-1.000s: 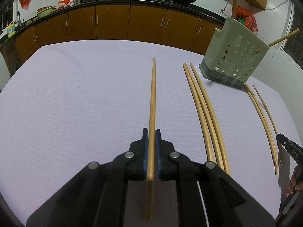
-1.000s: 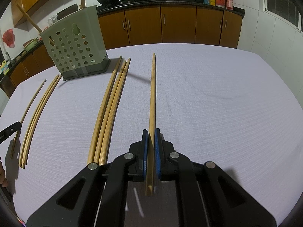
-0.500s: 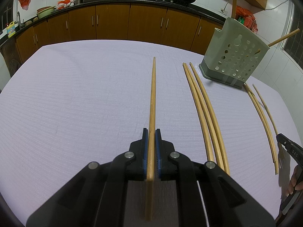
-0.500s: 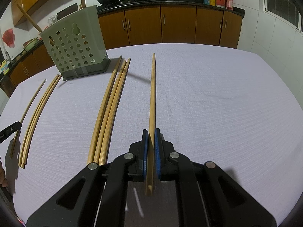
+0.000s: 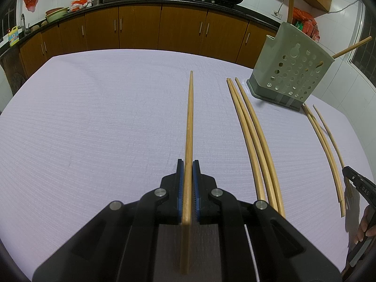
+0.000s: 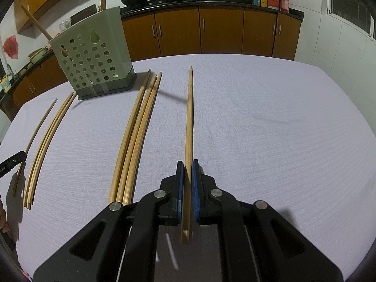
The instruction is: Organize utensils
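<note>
Left tongs [image 5: 187, 181]: blue pads closed tight on one chopstick [image 5: 189, 127], gripped near its thick end; the shaft runs straight ahead above the table [image 5: 94, 117], tip free.

Right tongs [image 6: 186, 178]: likewise clamped on a single chopstick [image 6: 188, 122], held close to its butt, shaft pointing forward over the cloth and casting a shadow on it, so it appears lifted clear.

Holder [image 5: 291, 72]: pale green, perforated, standing at the far side of the table. Two sticks already stand in it, one upright, one leaning out over the rim.

Loose on the cloth: a bundle of three chopsticks [image 5: 256, 141] lying side by side between the two tongs, and a second group [image 5: 326, 150] past the holder's base, nearer the left tongs as seen from the right wrist view.

Step in hand, as I judge it: both sticks picked up, carry to the holder not yet begun. Roughly half a dozen or more remain on the table, so the job looks early.

Next move calls for tilting each stick toward vertical and bringing its tip over the holder's open top before letting go; the two arms would converge on one opening, so going one at a time seems safer.

Writing: white letters on the other tongs' finger [image 5: 359, 183], something like "DAS", only partly legible. Bottles and packets on the far kitchen counter are too small to read.
</note>
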Action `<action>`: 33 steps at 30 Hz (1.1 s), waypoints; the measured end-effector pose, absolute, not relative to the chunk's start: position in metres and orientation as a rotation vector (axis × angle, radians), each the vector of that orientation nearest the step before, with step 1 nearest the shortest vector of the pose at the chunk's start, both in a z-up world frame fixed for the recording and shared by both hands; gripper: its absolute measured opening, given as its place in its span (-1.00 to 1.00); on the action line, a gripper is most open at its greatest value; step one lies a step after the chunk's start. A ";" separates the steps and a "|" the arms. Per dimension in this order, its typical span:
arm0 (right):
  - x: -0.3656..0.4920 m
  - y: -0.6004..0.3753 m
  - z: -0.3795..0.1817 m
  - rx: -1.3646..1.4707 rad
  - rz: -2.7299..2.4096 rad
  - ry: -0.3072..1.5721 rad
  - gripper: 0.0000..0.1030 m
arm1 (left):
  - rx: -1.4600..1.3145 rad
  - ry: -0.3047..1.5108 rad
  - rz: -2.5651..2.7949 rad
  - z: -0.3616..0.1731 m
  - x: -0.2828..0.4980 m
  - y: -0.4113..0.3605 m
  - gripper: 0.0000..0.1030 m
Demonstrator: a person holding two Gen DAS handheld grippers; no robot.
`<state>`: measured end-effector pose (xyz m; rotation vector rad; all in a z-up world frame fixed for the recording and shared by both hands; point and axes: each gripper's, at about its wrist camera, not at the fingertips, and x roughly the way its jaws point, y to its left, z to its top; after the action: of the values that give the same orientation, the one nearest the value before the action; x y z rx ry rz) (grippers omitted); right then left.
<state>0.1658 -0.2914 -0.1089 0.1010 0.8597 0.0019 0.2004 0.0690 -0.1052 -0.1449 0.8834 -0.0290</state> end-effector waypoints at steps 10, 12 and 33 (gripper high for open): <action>0.166 -0.291 -0.108 0.101 0.002 0.860 -0.84 | -0.145 0.883 -0.029 -0.105 0.200 0.069 -0.81; 0.165 -0.291 -0.108 0.101 0.002 0.860 -0.84 | -0.145 0.883 -0.029 -0.105 0.200 0.069 -0.81; 0.162 -0.292 -0.108 0.101 0.004 0.860 -0.84 | -0.042 0.890 -0.022 -0.104 0.190 0.060 -0.81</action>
<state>0.1617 -0.2915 -0.1078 0.1009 0.8601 0.0045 0.1902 0.0601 -0.1039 -0.0422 0.8902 -0.0216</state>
